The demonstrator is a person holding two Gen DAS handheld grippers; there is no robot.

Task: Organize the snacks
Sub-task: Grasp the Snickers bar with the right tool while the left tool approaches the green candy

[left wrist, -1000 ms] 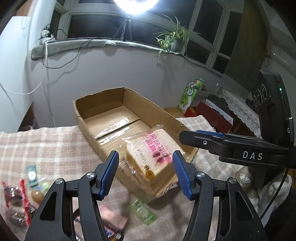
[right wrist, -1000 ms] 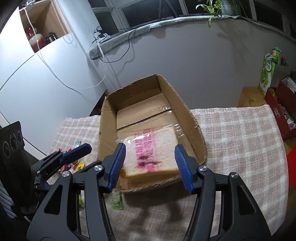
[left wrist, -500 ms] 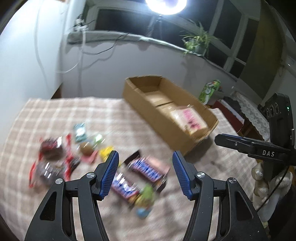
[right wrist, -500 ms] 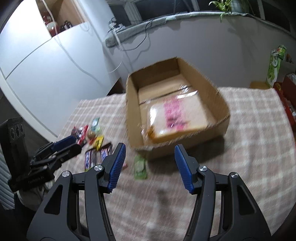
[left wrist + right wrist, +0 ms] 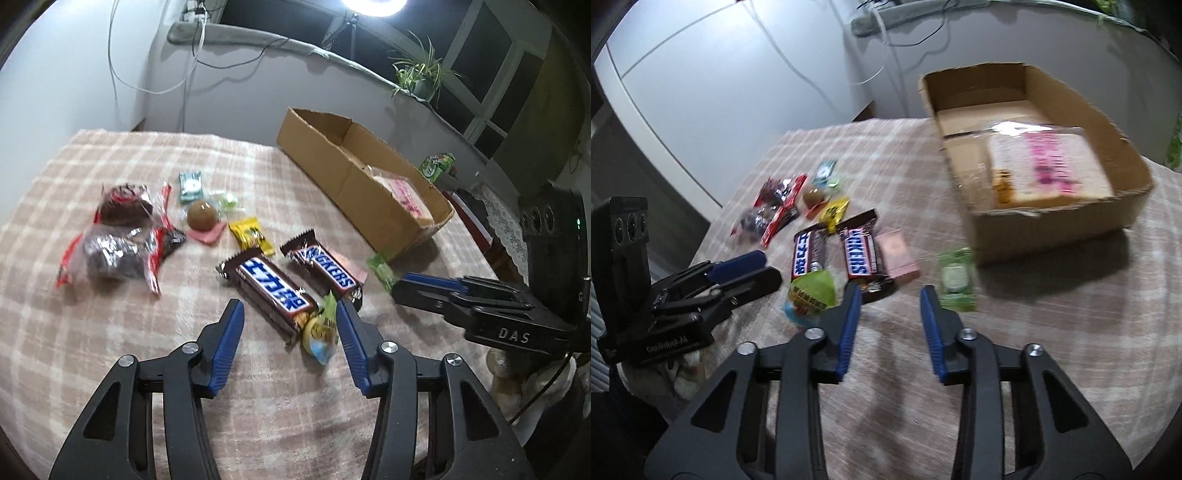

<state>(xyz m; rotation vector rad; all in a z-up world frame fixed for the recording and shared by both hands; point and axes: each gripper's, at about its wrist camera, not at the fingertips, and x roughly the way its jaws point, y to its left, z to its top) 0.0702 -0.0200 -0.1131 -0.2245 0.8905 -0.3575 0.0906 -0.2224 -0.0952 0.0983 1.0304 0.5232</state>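
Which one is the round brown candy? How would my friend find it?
Start at the cardboard box, then look left to the snack pile on the checked cloth. The brown ball sits between a teal packet and a yellow packet. It is the only round, unprinted one.

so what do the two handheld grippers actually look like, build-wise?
Both match: the left gripper and right gripper have black skeletal plastic arms with triangular cutouts, silver pivot screws and blue ribbed pads. Each carries a black box with three round lenses; the right one's body reads "DAS" beside a green LED and a thin black cable, the left's "GenRobot.AI".
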